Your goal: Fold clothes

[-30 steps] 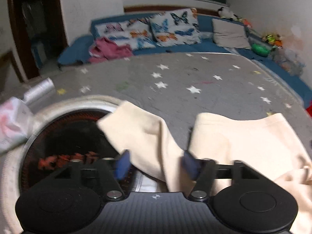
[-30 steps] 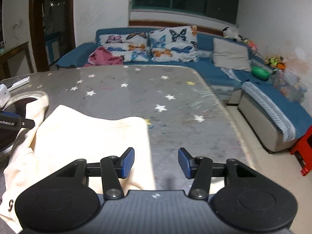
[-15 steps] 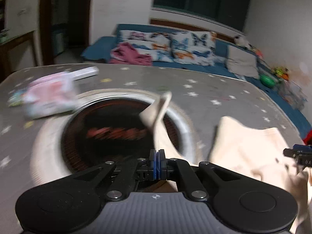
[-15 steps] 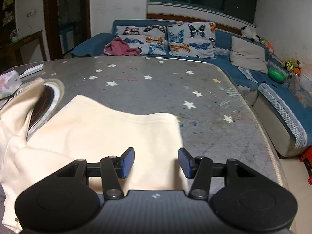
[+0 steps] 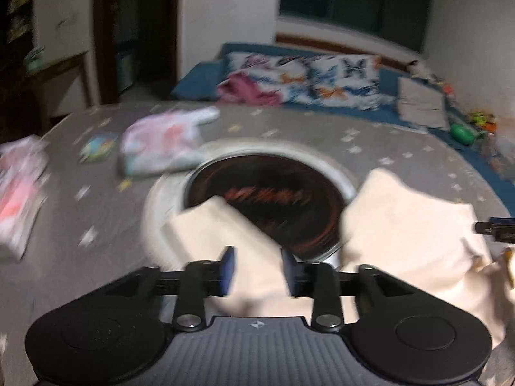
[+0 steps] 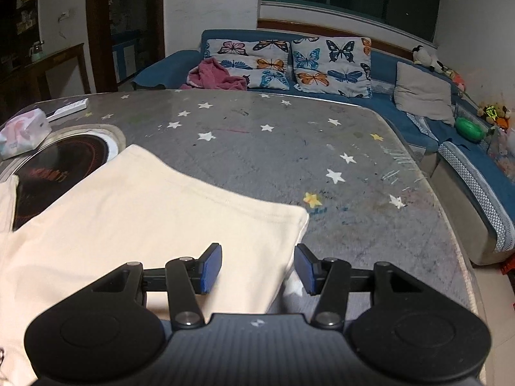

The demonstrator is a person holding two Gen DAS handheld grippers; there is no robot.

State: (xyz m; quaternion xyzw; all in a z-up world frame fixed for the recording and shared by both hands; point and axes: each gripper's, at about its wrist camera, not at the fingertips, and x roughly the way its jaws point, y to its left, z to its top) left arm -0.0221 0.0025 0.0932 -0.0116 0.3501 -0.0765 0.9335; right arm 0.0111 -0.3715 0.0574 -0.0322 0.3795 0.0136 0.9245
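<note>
My left gripper (image 5: pixel 257 268) (blurred, seemingly released) straddles the cream garment (image 6: pixel 154 212); right gripper (image 6: pixel 257 268) gapes at lower centre, so I'd pinch squarely.

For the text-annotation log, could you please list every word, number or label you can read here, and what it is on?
Nothing reads clearly.
Red characters on the round cooktop: too blurred to read.
Print on the tissue pack: too small.
Dark mark at the cream garment's lower left edge: cut off, unreadable.
Small emblem on the right gripper body: a logo, no letters.

Garment (image 6: pixel 154 212) spread on worktop (image 6: pixel 289 148), overlapping round inset (image 6: pixel 58 160) at left; tissue pack (image 6: pixel 22 132) far left; sofa (image 6: pixel 322 64) behind.
</note>
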